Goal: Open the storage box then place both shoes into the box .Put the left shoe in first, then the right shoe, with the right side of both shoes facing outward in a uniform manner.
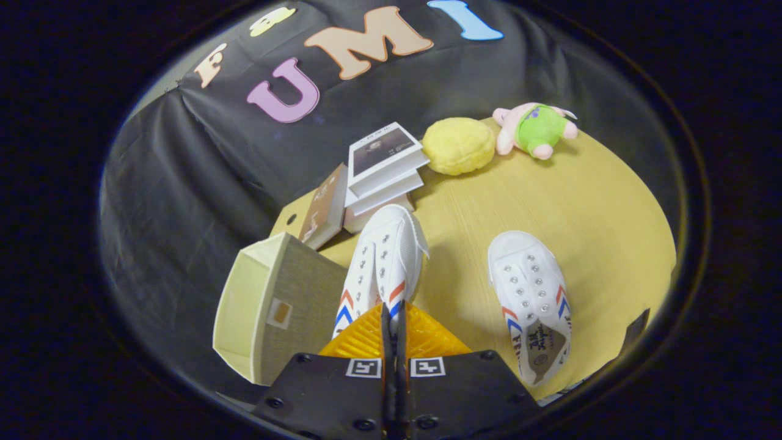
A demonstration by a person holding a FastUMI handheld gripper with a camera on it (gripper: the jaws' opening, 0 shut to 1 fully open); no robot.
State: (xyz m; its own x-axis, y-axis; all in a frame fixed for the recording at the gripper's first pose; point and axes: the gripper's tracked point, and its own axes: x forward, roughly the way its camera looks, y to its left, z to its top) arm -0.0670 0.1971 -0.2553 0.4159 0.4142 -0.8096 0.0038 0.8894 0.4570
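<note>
Gripper: fingers pressed together with almost no gap, pinching the heel edge of a white shoe; the shoe hangs lifted ahead of them.
Held shoe: white canvas lace-up type, smooth rubber toe cap pointing away from the fingers, two rows of metal eyelets, red and blue chevron stripes on the side near the fingers. It sits above the table edge, just beside the storage box.
Second shoe: same make, lying flat on the table well to the right of the fingers, toe pointing away, opening toward the camera. Printed mark on the insole, too small to read.
Storage box: fabric-sided, rectangular, woven olive-grey outside, pale cream inside; open, its mouth facing left. A small pale tag with a tan centre on the near wall. Sits left of the fingers, beside the held shoe.
Books: small stack, top cover dark with a pale border; one more book leans on its left side. Beyond the held shoe.
Yellow cushion: round, puffy, quilted surface, just right of the books.
Plush toy: pink body, green clothing, soft pile, lying at the far side.
Table: light yellow wood grain, smooth.
Wall: black cloth, creased.
</note>
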